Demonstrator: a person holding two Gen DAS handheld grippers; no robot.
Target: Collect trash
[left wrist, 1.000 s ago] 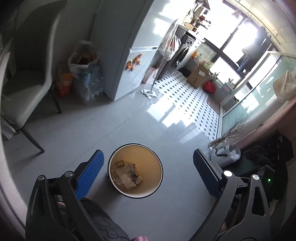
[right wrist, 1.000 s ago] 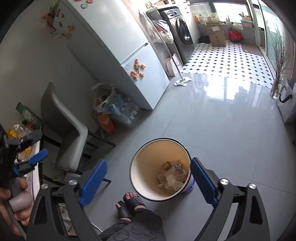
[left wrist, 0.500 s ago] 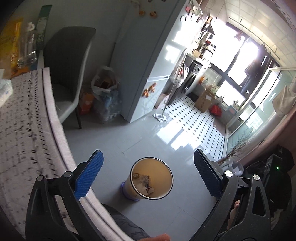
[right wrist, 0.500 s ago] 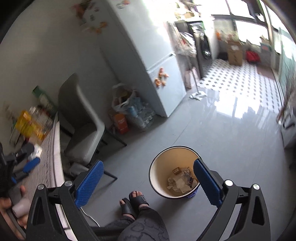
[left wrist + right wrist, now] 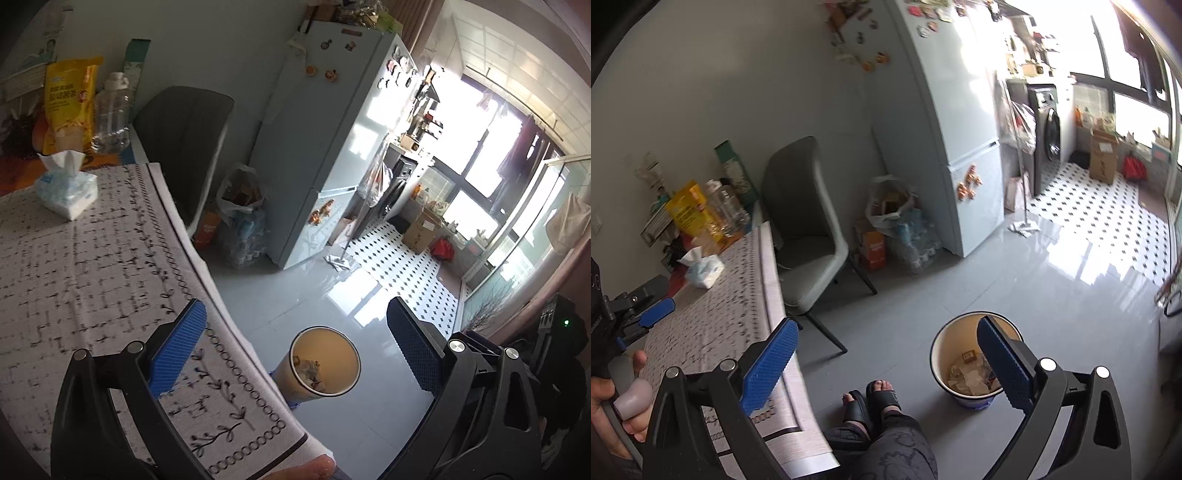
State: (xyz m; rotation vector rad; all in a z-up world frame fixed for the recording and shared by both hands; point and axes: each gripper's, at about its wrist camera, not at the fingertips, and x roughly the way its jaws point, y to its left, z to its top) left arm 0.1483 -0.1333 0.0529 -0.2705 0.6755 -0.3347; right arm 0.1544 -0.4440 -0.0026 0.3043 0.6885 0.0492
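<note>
A cream trash bin (image 5: 325,363) with a dark rim stands on the grey floor beside the table, with crumpled paper and wrappers inside; it also shows in the right wrist view (image 5: 964,369). My left gripper (image 5: 295,354) is open and empty, raised over the table edge above the bin. My right gripper (image 5: 886,365) is open and empty, above the floor between table and bin. The left gripper also shows at the left edge of the right wrist view (image 5: 646,317), held in a hand.
A table with a patterned cloth (image 5: 92,280) holds a tissue pack (image 5: 66,192), a yellow bag (image 5: 68,103) and a clear bottle (image 5: 110,114). A grey chair (image 5: 809,229), a fridge (image 5: 956,140) and bags (image 5: 897,221) stand beyond. My sandalled feet (image 5: 871,402) are near the bin.
Both grippers have risen and tilted up away from the bin. The table top has come into both views. Both stay open and empty.
</note>
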